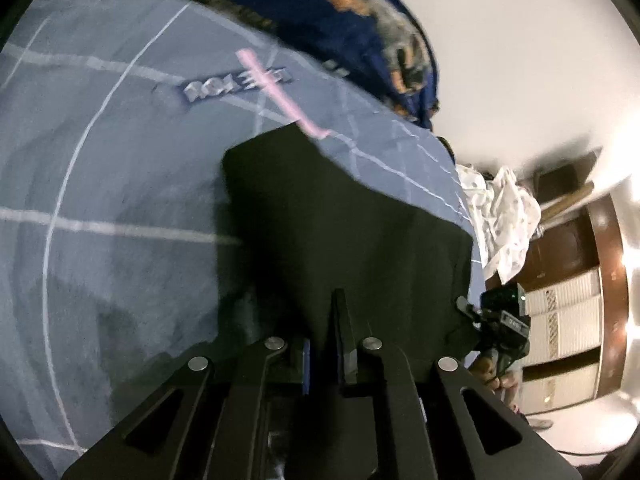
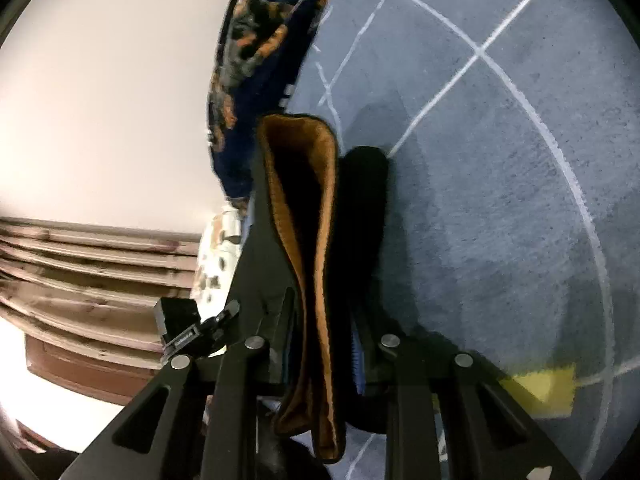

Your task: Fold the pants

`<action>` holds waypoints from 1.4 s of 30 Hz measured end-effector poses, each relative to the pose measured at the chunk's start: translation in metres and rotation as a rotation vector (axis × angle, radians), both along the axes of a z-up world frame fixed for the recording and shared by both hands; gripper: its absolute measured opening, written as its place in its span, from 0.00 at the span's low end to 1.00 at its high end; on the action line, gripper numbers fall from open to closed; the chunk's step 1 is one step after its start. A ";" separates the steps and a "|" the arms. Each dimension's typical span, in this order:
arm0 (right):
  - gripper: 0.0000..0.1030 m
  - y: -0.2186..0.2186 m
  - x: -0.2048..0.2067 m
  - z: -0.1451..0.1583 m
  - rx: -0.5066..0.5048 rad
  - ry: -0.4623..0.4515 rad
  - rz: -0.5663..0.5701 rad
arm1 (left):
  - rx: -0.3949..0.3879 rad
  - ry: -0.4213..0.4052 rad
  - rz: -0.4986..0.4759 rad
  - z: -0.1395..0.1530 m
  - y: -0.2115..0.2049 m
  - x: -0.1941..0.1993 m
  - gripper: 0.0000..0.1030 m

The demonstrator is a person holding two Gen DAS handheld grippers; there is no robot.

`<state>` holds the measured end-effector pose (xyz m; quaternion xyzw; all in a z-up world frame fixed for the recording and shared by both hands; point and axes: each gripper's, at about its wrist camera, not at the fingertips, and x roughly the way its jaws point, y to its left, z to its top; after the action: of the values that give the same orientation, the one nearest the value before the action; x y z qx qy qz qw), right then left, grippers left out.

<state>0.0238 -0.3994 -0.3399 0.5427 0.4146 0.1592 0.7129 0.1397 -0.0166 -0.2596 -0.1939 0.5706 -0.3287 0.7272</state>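
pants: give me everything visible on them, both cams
The pants are black, soft, matte cloth; the right view shows a tan-brown fleecy lining at a folded edge. They are lifted over the blue-grey bedsheet, stretched between the two tools. The left tool is shut on one black edge, the right tool on the layered, lined edge. The far end droops toward the sheet; whether it touches is unclear.

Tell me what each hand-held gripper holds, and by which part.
Both grip the black fabric pants: left hand-held gripper at an edge, right hand-held gripper at the brown-lined band.
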 end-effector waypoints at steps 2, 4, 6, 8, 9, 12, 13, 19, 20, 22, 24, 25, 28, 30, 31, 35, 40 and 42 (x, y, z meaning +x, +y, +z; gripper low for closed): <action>0.26 -0.007 -0.007 0.011 -0.067 0.008 -0.028 | 0.021 -0.025 0.010 -0.002 -0.003 -0.004 0.16; 0.26 -0.017 -0.023 0.029 -0.107 -0.016 -0.077 | 0.038 -0.057 0.019 0.000 -0.004 -0.005 0.23; 0.26 -0.024 -0.039 0.043 -0.119 -0.048 -0.107 | 0.049 -0.085 0.023 0.004 -0.003 -0.008 0.29; 0.25 -0.020 -0.057 0.057 -0.074 -0.095 -0.099 | 0.067 -0.116 0.026 0.007 0.000 -0.011 0.34; 0.25 -0.015 -0.063 0.060 -0.055 -0.099 -0.088 | 0.078 -0.130 0.028 0.009 0.003 -0.013 0.38; 0.25 0.005 -0.071 0.057 -0.041 -0.059 -0.053 | 0.059 -0.140 0.058 0.013 0.017 -0.017 0.40; 0.25 0.010 -0.072 0.052 -0.032 -0.040 -0.049 | 0.042 -0.130 0.064 0.013 0.021 -0.015 0.41; 0.25 0.012 -0.067 0.026 -0.023 0.035 -0.076 | -0.022 -0.076 0.125 0.014 0.046 -0.011 0.43; 0.25 0.012 -0.067 0.027 -0.033 0.035 -0.082 | -0.024 -0.070 0.121 0.013 0.046 -0.013 0.44; 0.25 0.012 -0.068 0.029 -0.037 0.033 -0.085 | -0.014 -0.072 0.103 0.012 0.044 -0.017 0.44; 0.25 0.012 -0.065 0.026 -0.029 0.040 -0.092 | 0.002 -0.077 0.079 0.011 0.037 -0.022 0.45; 0.25 0.013 -0.062 0.024 -0.034 0.052 -0.098 | 0.011 -0.077 0.064 0.011 0.033 -0.025 0.45; 0.27 0.014 -0.057 0.021 -0.015 0.055 -0.116 | 0.027 -0.088 0.033 0.012 0.023 -0.033 0.45; 0.20 0.018 -0.056 0.025 -0.073 0.048 -0.115 | 0.043 -0.111 0.023 0.016 0.019 -0.037 0.49; 0.13 0.019 -0.053 0.026 -0.073 0.050 -0.115 | 0.045 -0.116 0.020 0.018 0.018 -0.038 0.49; 0.12 0.026 -0.055 0.052 -0.075 -0.024 -0.115 | 0.041 -0.124 0.027 0.025 0.021 -0.042 0.49; 0.11 0.017 -0.077 0.043 -0.024 0.013 -0.145 | 0.035 -0.131 0.010 0.026 0.017 -0.049 0.54; 0.11 0.017 -0.080 0.017 0.041 0.082 -0.158 | 0.065 -0.142 -0.007 0.024 0.011 -0.050 0.54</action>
<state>-0.0558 -0.3823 -0.3228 0.5944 0.3958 0.0885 0.6944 0.0893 -0.0060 -0.2360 -0.1443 0.5284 -0.3256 0.7707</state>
